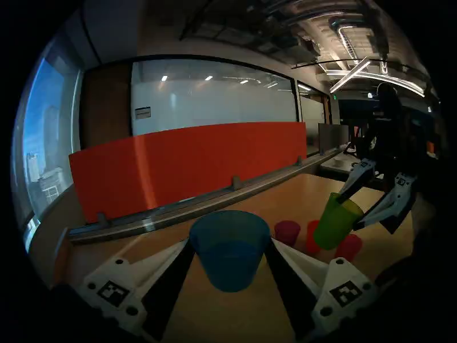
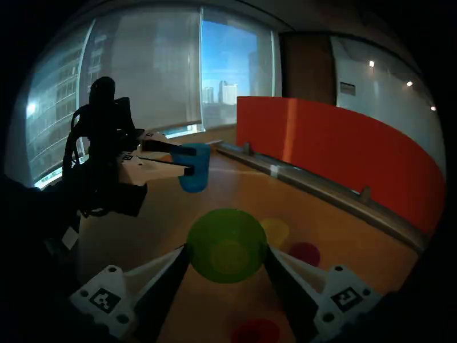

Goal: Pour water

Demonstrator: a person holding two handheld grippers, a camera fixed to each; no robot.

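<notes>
— Fingers of the left gripper (image 1: 228,247), what do they hold?
— They clamp a blue cup (image 1: 229,273), one finger at each side. It is upright, with water (image 1: 229,254) in its lower part.
— And the right gripper (image 2: 227,250)?
— Its fingers press on a green cup (image 2: 227,237). In the left gripper view this cup is tilted, apart from the blue one.
— What is on the table (image 1: 274,200)?
— One magenta cup (image 1: 287,231) and two red cups (image 1: 348,246), near the green cup.
</notes>
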